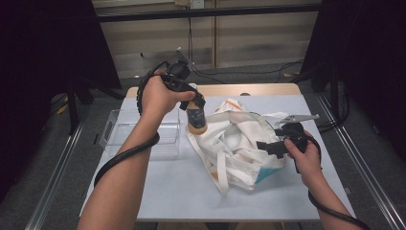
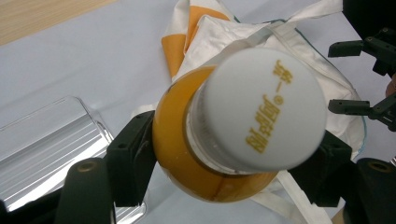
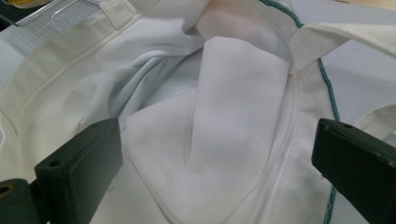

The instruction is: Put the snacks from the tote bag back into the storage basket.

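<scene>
One orange bottle (image 1: 197, 118) clamped in the left hand-held gripper (image 1: 191, 98); the right hand-held gripper (image 1: 266, 146) gapes, seemingly over one bag (image 1: 239, 143).

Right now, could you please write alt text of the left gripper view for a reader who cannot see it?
The left hand-held gripper clamps an orange bottle below its white cap, which bears gold lettering. Behind it, a white cloth bag lies on the pale table, a clear plastic tray at left.

White cloth bag (image 3: 205, 116) between parted jaws
</scene>
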Action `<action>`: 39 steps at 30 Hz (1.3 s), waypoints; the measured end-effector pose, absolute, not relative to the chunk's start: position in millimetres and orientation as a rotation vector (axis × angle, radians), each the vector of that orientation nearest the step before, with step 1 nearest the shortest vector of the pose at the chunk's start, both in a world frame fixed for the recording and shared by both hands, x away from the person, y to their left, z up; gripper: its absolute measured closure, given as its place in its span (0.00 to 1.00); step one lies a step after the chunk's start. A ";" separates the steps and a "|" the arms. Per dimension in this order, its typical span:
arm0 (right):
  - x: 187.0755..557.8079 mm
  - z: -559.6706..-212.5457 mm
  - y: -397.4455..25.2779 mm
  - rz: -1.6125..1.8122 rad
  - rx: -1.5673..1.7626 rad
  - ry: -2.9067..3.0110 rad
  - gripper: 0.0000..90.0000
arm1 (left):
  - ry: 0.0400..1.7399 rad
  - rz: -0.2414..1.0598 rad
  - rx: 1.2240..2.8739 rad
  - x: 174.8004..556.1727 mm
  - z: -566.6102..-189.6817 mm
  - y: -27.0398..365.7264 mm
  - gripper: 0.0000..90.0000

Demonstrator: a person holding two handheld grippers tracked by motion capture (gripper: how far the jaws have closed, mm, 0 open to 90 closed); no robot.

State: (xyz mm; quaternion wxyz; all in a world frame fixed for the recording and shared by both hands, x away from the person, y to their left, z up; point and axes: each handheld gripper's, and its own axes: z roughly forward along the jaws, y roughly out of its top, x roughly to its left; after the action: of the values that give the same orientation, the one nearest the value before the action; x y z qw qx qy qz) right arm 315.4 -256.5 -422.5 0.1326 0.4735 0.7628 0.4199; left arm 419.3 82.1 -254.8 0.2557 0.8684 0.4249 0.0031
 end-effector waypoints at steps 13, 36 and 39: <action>315.4 -422.6 -256.0 1.226 1.372 2.215 0.02 | 1.183 0.013 2.353 422.0 -256.7 92.5 0.34; 314.7 -419.9 -256.8 1.230 1.365 2.212 0.02 | 1.236 0.024 2.332 425.0 -256.5 112.3 0.34; 314.5 -419.7 -256.6 1.228 1.364 2.214 0.02 | 1.242 0.025 2.334 425.4 -255.8 114.4 0.34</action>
State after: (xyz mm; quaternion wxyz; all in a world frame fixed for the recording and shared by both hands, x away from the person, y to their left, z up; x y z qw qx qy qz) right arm 314.5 -256.6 -419.7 0.1326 0.4700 0.7631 0.4233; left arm 425.4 114.4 -255.8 0.2464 0.8555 0.4553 0.0093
